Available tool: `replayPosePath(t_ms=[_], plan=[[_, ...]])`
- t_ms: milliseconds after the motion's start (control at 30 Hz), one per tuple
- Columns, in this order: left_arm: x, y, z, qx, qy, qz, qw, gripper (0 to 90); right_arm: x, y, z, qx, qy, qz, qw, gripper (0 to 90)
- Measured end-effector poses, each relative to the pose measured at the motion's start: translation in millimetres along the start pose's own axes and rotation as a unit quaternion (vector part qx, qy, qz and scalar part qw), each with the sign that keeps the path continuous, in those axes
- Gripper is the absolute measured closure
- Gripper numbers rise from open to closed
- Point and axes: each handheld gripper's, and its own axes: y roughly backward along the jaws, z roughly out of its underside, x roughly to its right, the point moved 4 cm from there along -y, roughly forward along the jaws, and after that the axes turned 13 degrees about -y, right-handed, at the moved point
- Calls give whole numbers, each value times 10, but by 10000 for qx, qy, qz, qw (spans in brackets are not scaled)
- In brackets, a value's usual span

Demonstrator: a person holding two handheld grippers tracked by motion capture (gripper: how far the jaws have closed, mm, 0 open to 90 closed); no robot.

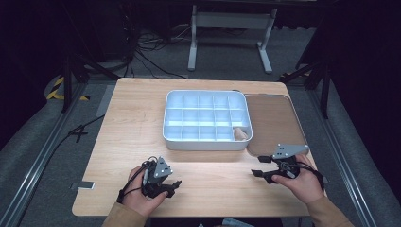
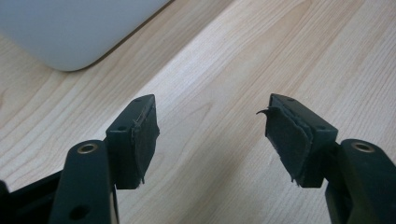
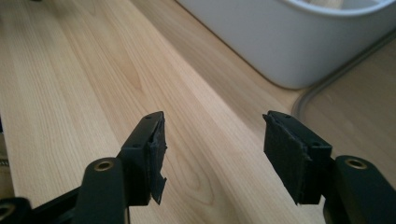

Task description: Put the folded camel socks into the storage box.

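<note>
One wooden table [image 1: 127, 142] carries one white compartment organizer box [image 1: 206, 140], one brown tray [image 1: 274, 118] and two hand-held grippers. The box grid reads five compartments across by three deep, fifteen in all, and one small tan object [image 1: 241, 134] lies in the near right corner compartment; what it is cannot be made out. The tray sits at 3 o'clock of the box, its edge tucked under the box's right side.

The left gripper [image 1: 174, 184] rests near the table's front edge, jaws spread apart and empty; the box lies at about 1 o'clock from it, clearly apart. The right gripper [image 1: 257, 166] is likewise spread and empty at the tray's near corner; the box is at 11 o'clock, close by, and the tan object at roughly 11 o'clock beyond the box wall.
</note>
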Motion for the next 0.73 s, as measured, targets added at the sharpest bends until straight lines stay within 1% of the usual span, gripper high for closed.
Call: replayPosePath(t_ms=[33,100,133,200,233,267,400,467,500,567,600,633,700,733], plan=[[-2,-13,4,24,32,19,10000,344,-4,-17,28,-22,0,2,10000,393],[-11,-16,9,-29,38,14,10000,335,-13,-54,79,-67,1,-9,10000,392],[-14,-20,9,-13,59,23,10000,334,-18,-73,103,-82,11,-12,10000,392],[-23,-25,8,-23,13,17,10000,334,-33,-114,152,-125,36,-12,9999,392],[-22,-26,7,-34,30,7,10000,334,-40,-135,176,-137,47,-20,9999,390],[-15,-34,6,-20,70,45,10000,334,-44,-157,200,-146,75,-14,9999,390],[-22,-38,5,-50,47,31,10000,333,-34,-260,320,-193,182,82,9996,390],[-23,-46,7,-41,42,46,10000,332,-33,-281,346,-222,206,125,9995,390],[-22,-48,8,-64,50,46,10000,332,-40,-299,370,-181,284,168,9993,384],[-26,-56,15,-58,31,8,10000,334,-63,-303,382,-118,319,133,9993,385],[-25,-61,20,-50,61,-14,10000,335,-70,-300,379,-53,353,162,9992,384],[-30,-65,28,-62,41,-44,10000,335,-76,-294,373,7,363,168,9992,381],[-38,-78,50,-64,125,-44,9999,332,-86,-285,360,132,337,142,9992,370],[-52,-80,60,-59,95,-74,9999,331,-86,-286,355,207,355,151,9990,364]])
